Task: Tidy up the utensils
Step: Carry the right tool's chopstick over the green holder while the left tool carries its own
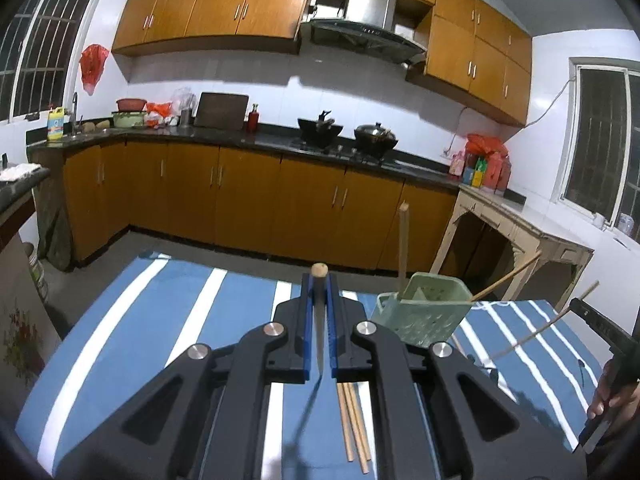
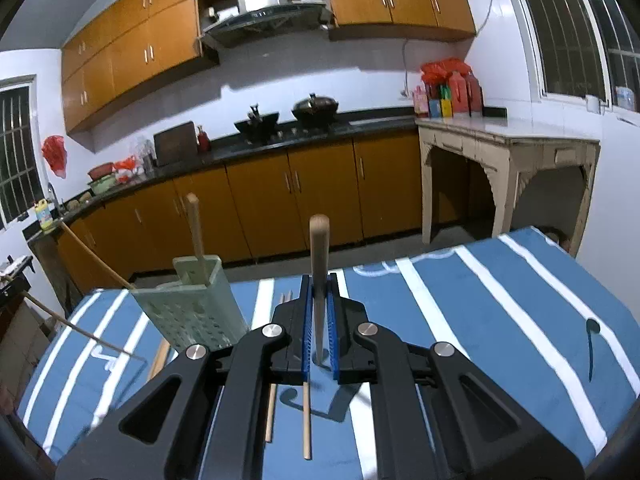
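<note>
My left gripper is shut on a metal utensil with a wooden-tipped handle, held above the blue striped table. A green perforated utensil holder stands just right of it, with a wooden stick upright inside and thin sticks leaning out. Loose chopsticks lie on the cloth below. My right gripper is shut on a wooden-handled utensil, its handle pointing up. The holder stands to its left in the right wrist view. Chopsticks lie under this gripper.
The table carries a blue cloth with white stripes. A thin bent stick reaches over the table's left side. The other gripper and the hand holding it show at the right edge. Kitchen counters and a beige side table stand behind.
</note>
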`<control>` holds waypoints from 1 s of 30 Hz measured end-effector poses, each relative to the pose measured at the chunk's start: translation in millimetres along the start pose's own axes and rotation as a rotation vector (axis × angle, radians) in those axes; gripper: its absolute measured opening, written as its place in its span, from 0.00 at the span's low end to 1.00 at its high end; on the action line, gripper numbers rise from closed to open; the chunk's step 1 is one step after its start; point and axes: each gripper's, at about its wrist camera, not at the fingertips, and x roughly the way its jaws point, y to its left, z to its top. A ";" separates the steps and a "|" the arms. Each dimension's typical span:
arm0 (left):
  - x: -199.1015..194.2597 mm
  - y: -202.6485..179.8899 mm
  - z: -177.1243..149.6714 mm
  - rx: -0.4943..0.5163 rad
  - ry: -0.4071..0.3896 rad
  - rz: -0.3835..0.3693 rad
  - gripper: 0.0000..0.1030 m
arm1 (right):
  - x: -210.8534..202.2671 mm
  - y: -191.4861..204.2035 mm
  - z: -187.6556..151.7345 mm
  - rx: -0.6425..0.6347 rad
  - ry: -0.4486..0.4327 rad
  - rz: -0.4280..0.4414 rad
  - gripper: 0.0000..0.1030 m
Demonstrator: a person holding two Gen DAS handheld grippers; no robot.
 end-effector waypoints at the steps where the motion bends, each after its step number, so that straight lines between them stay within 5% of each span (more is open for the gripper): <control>1: -2.7 -1.3 3.5 0.000 -0.006 -0.006 0.07 | -2.7 1.3 3.3 -0.001 -0.007 0.007 0.08; 17: -46.8 -55.6 70.8 0.052 -0.120 -0.178 0.07 | -50.8 44.7 63.9 -0.019 -0.164 0.226 0.08; 24: -40.2 -78.5 99.1 0.064 -0.197 -0.176 0.07 | -45.4 56.9 85.2 -0.008 -0.258 0.247 0.08; 30: -10.8 -86.6 100.8 0.049 -0.172 -0.154 0.07 | -23.9 59.3 91.7 0.031 -0.300 0.240 0.08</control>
